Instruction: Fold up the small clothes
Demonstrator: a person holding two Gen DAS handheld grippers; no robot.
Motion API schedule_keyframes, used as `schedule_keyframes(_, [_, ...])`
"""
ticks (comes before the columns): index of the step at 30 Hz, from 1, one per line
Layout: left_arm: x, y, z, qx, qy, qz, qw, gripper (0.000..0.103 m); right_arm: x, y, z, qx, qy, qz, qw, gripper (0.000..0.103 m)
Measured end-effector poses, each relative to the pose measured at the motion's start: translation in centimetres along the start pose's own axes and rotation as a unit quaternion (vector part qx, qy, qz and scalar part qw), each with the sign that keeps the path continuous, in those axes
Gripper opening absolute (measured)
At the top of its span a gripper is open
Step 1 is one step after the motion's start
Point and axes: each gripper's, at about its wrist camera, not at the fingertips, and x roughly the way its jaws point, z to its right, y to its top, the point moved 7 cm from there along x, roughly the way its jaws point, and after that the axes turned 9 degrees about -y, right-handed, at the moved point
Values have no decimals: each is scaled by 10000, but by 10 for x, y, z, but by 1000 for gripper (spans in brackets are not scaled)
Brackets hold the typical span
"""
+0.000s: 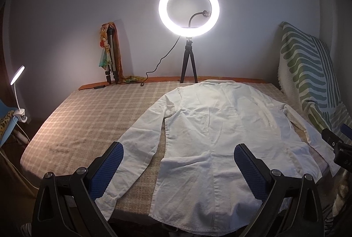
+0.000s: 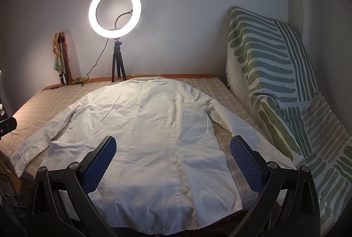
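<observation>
- Broadly, the white shirt (image 1: 211, 127) lies flat on the checked counter (image 1: 88, 118), hem overhanging the near edge, collar toward the ring light (image 1: 189, 9)
- Bare counter to its left; a striped cushion (image 2: 275, 74) crowds the right sleeve
- Left tool (image 1: 178, 168) and right tool (image 2: 173, 162) gape wide, holding nothing

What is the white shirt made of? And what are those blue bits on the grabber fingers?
The white shirt looks like thin woven cloth, maybe cotton or linen: matte, with soft creases and stitched seams. The blue pads on the left gripper look like rubber or soft plastic, judging by their fine bumpy grid; the arms behind them look like smooth black hard plastic. I can't be certain from pictures.
</observation>
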Motion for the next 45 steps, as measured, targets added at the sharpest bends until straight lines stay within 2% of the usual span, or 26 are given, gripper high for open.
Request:
schedule_keyframes(11, [-2, 20, -36, -23, -129, 183, 9997, 94, 5, 41, -15, -27, 86, 222, 9997, 103])
schedule_keyframes(16, [1, 20, -60, 35, 76, 159, 9998, 89, 12, 53, -37, -232, 245, 269, 9991, 103])
schedule_keyframes(20, [15, 16, -84, -161, -141, -101, 9997, 88, 18, 60, -60, -382, 509, 216, 9977, 103])
schedule_keyframes(22, [24, 14, -98, -282, -229, -250, 9990, 80, 21, 64, -71, -427, 618, 197, 9970, 103])
schedule_keyframes(28, [59, 4, -138, -475, -456, -704, 9953, 80, 36, 70, -105, -545, 1023, 195, 9931, 103])
schedule_keyframes(30, [73, -4, -153, -640, -477, -885, 9929, 80, 42, 69, -117, -537, 1206, 195, 9911, 103])
schedule_keyframes(33, [96, -19, -177, -981, -524, -1149, 9871, 73, 54, 61, -131, -555, 1401, 78, 9885, 103])
schedule_keyframes(40, [138, -53, -206, -1502, -723, -1728, 9707, 59, 82, 45, -157, -551, 1999, -405, 9774, 86])
schedule_keyframes(44, [152, -59, -207, -1499, -812, -1867, 9675, 56, 87, 46, -168, -511, 2288, -541, 9706, 82])
schedule_keyframes(45, [155, -60, -206, -1507, -853, -1902, 9663, 50, 87, 47, -171, -521, 2312, -527, 9701, 82])
